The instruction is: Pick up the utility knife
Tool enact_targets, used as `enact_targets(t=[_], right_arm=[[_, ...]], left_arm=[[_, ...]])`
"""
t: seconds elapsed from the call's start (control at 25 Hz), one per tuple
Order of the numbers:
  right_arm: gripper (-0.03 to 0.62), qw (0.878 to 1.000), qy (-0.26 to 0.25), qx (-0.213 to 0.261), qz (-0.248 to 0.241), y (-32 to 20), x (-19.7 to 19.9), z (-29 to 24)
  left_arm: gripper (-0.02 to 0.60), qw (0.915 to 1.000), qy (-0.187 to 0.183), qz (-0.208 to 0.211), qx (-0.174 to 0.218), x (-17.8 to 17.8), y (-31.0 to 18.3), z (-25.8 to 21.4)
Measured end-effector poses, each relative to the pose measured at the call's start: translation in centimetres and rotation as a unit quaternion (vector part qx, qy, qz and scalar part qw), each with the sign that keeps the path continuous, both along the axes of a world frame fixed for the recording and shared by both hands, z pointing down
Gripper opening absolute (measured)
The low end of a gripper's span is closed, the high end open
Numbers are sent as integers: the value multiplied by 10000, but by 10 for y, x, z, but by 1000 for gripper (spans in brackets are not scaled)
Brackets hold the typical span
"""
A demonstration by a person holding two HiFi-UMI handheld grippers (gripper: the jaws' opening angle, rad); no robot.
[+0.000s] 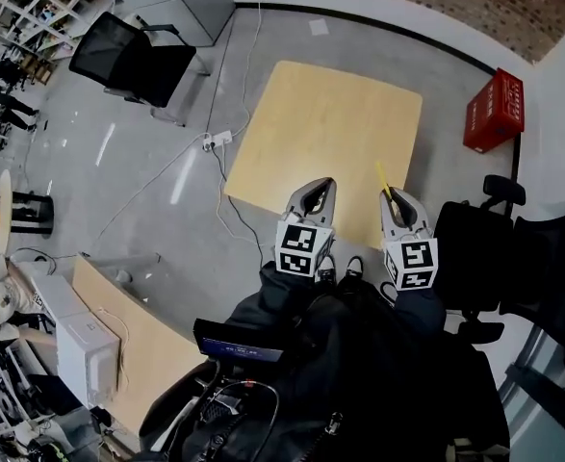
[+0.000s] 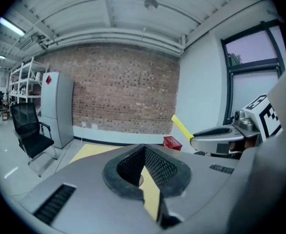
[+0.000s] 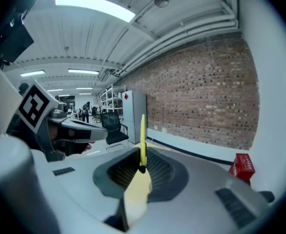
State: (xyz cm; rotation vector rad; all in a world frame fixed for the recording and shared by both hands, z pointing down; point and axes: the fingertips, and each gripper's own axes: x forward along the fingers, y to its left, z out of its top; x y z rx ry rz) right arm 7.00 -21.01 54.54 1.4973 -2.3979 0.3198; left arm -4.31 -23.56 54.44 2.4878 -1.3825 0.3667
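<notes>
The knife (image 3: pixel 142 135) is clamped in the right gripper (image 3: pixel 142 165), whose jaws are closed on its lower end so that the thin yellow body stands up from the pads. From the head view it shows as a short yellow sliver (image 1: pixel 383 179) jutting out of the right gripper (image 1: pixel 395 198), over the near edge of the table (image 1: pixel 330 114) and, by the look of it, lifted clear of the top. The left gripper view catches the same sliver (image 2: pixel 181 126) sticking out of the other gripper's nose, off to its right.

The left gripper (image 2: pixel 145 152) has its jaws drawn together at the tips with nothing between them. Only a wedge of the table shows through the gap below. In the head view it (image 1: pixel 321 186) hangs beside the right one, above the same edge of the table.

Judging by this, the pick-up looks done: the knife is gripped and off the table, and little is left but keeping hold.

The end of the knife inside the pads is hidden, and no view shows whether a blade is out. How high it sits above the table cannot be told.
</notes>
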Motion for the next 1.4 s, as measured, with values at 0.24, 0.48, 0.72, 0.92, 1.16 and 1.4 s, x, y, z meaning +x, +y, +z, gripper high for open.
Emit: enact_targets(t=[0.24,0.48,0.72,0.92,1.16,1.4], right_arm=[[54,9985,-244,476,123,0,7,-56],[54,9966,-452,683,123,-12,9,-79],[54,9934,-544,1003,138,-21,7,-106],[54,9897,-607,1288,159,-24,10,-125],[54,9841,-611,1668,76,-25,5,-158],[52,9793,-613,1926,69,-26,3,-174]], left_arm=[[0,9990,163,-77,421,-3,-3,-45],[0,9976,163,-7,676,-1,-16,-65],[0,9954,201,-24,935,-7,-24,-87],[0,9927,234,-3,1186,-6,-27,-103],[0,9871,334,-60,1566,-11,-30,-134],[0,9825,304,-34,1838,-11,-31,-151]])
